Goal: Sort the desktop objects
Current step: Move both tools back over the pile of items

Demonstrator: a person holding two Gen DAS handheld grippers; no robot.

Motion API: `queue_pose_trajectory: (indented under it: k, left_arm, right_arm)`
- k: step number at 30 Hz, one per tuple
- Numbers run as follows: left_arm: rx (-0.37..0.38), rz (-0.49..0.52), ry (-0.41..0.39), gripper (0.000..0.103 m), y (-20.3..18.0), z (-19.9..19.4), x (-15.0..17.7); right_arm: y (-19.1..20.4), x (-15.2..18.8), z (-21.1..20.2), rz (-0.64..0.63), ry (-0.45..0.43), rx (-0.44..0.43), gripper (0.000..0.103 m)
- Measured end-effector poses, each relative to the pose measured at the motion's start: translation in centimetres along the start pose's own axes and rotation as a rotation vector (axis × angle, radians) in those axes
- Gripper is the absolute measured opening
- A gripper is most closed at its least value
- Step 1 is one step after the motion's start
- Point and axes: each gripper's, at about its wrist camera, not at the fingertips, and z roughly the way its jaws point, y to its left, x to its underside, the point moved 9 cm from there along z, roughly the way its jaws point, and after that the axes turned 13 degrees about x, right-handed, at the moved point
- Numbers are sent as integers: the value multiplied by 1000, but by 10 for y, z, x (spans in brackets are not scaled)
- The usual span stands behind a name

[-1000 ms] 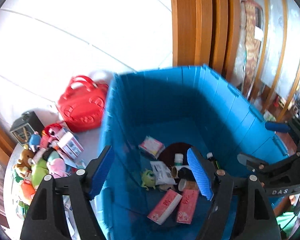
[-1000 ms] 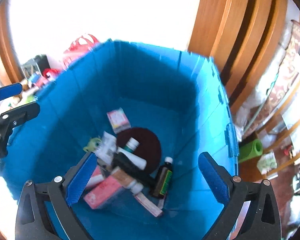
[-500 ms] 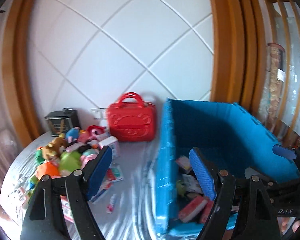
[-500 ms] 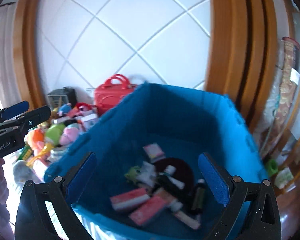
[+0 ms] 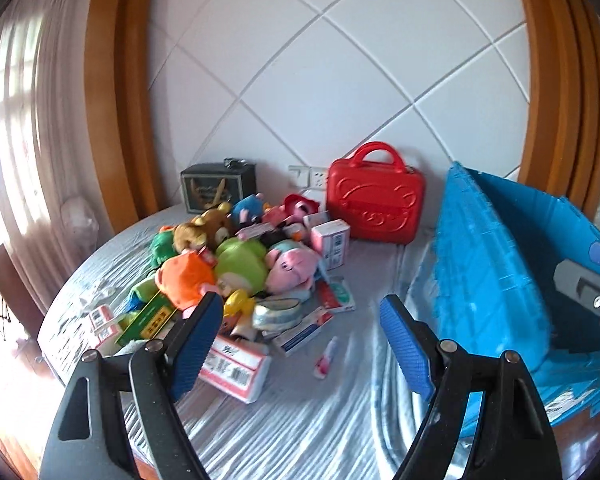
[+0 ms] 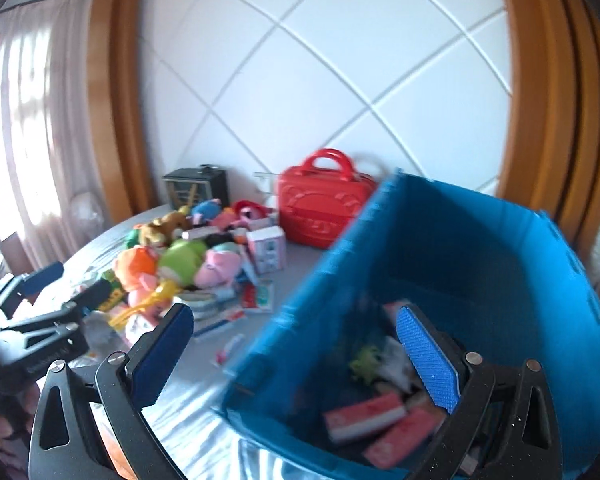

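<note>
A pile of plush toys [image 5: 228, 264] with small boxes and packets around it lies on the grey cloth-covered table [image 5: 300, 420]. A white and pink box [image 5: 236, 368] and a small tube [image 5: 326, 356] lie nearest my left gripper [image 5: 298, 304], which hovers open and empty above the cloth in front of the pile. The blue bin [image 5: 488, 264] stands to its right. My right gripper [image 6: 294, 314] is open and empty over the bin's near left corner [image 6: 268, 344]. Inside lie pink boxes [image 6: 364, 416] and a green figure [image 6: 364, 364]. My left gripper [image 6: 76, 280] shows at the left.
A red carry case [image 5: 376, 208] stands upright against the white panelled wall, between the pile and the bin. A dark box [image 5: 216, 188] sits behind the toys. Wooden frames flank the wall, and a curtain [image 5: 28, 140] hangs at the left beyond the table's rounded edge.
Both views have swung from looking down into the blue bin leftward to the toy pile on the table. Both grippers stayed open and empty throughout.
</note>
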Motion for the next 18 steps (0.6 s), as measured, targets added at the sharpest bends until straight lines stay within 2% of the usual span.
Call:
queue_pose_trajectory:
  k: [3,8,13,18]
  left_arm:
    - [-14,-21,19,80,43,2,10]
    - [-42,-54,54,80,121,7,27]
    - [-75,-65,103,81,203,14,43]
    - [-91,-79,170,80,276,30,71]
  right_arm:
    - [35,-5,4,-20,-7,-14,103]
    - [97,-3,22,-42,38,-40,103]
    - [160,7,48,-47,107,-40,103]
    - [197,31,80,-17,206,-3,103]
